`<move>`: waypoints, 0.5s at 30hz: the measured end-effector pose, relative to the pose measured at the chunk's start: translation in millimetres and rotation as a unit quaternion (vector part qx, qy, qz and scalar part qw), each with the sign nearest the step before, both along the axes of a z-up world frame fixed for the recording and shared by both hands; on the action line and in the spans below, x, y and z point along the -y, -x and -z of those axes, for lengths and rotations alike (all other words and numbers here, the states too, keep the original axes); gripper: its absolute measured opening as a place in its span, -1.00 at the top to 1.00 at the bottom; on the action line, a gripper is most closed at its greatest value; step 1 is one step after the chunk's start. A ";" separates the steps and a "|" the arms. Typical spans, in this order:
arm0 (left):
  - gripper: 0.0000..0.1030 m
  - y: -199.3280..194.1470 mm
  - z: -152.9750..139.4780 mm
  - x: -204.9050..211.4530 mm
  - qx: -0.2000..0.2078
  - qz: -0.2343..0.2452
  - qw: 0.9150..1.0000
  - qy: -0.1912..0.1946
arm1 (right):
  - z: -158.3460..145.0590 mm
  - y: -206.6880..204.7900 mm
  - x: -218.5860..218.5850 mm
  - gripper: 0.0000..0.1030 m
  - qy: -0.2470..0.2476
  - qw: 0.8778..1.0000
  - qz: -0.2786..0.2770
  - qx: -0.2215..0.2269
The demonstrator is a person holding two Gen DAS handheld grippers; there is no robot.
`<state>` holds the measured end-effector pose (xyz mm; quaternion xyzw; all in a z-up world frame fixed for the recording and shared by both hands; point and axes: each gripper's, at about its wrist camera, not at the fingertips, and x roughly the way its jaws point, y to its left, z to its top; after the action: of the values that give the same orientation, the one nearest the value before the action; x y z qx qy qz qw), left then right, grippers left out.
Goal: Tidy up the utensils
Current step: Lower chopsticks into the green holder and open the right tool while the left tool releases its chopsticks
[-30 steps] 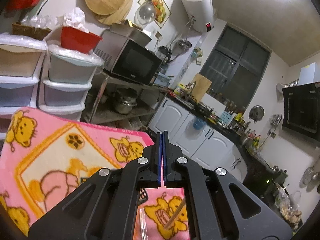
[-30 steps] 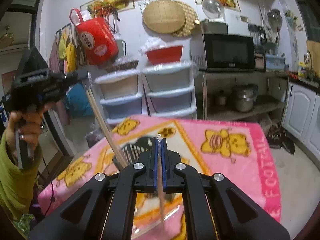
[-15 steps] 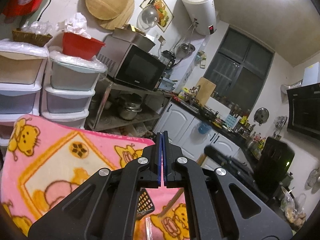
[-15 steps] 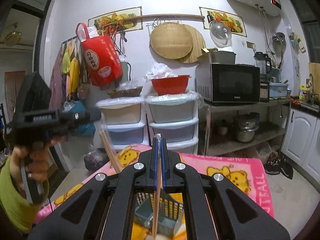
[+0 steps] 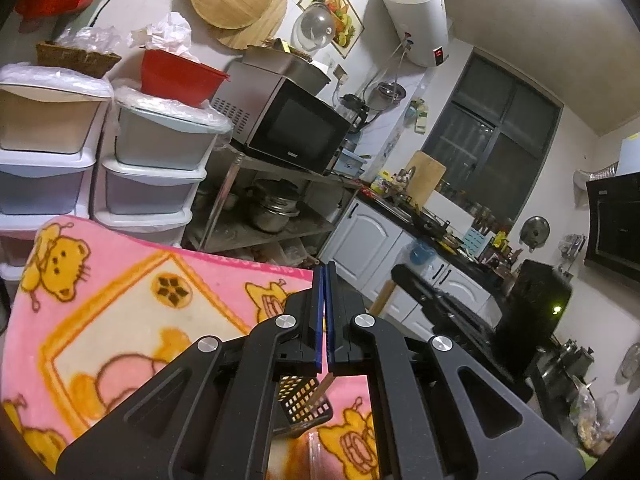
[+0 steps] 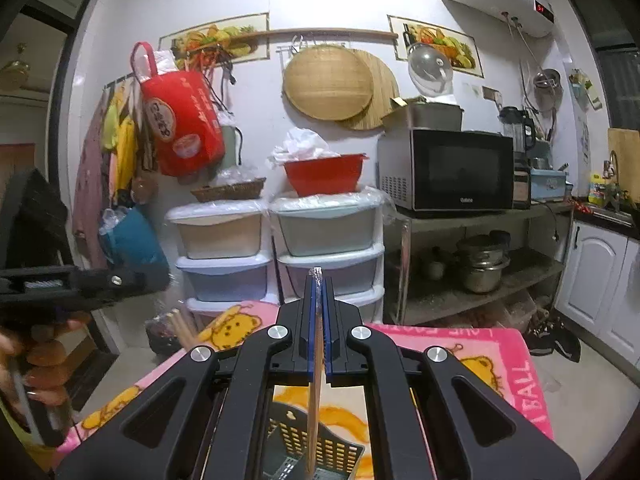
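Observation:
My right gripper [image 6: 318,280] is shut on a wooden chopstick [image 6: 314,400] whose top is wrapped in clear film. The chopstick hangs straight down, with its lower end inside the dark perforated basket [image 6: 336,452] on the pink cartoon blanket [image 6: 480,360]. My left gripper [image 5: 324,276] has its blue pads pressed together and nothing shows between them. In the right wrist view the left gripper [image 6: 160,276] hovers at the left. Two chopsticks [image 6: 182,330] lean just below its tip; I cannot tell whether they touch it. The left wrist view shows the basket [image 5: 300,400] and the right gripper [image 5: 404,278].
Stacked plastic drawers [image 6: 324,248] stand behind the blanket-covered table. A microwave [image 6: 448,168] sits on a metal rack with pots [image 6: 480,268] underneath. White cabinets [image 5: 368,240] run along the right. A person's hand [image 6: 40,360] grips the left tool.
The right gripper has carried its chopstick forward over the blanket until it hangs in the basket. It has also come into the left wrist view. The left gripper has shifted slightly.

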<state>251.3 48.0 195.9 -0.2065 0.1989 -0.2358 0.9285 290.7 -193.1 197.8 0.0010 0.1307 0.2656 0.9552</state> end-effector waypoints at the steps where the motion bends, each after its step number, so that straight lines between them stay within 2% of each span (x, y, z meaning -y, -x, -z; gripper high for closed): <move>1: 1.00 -0.2 2.8 -0.9 -0.002 -0.001 1.000 0.001 | 4.4 -2.7 -0.5 0.94 -0.001 1.000 0.002 -0.003; 15: 1.00 -3.9 41.7 -3.3 -0.038 -0.006 0.999 -0.006 | 59.2 -20.7 -1.2 0.93 -0.005 0.999 0.021 -0.039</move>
<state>255.2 51.3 154.2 -0.2107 0.2345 -0.2211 0.9229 311.4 -191.9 138.6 0.0190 0.1660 0.2455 0.9549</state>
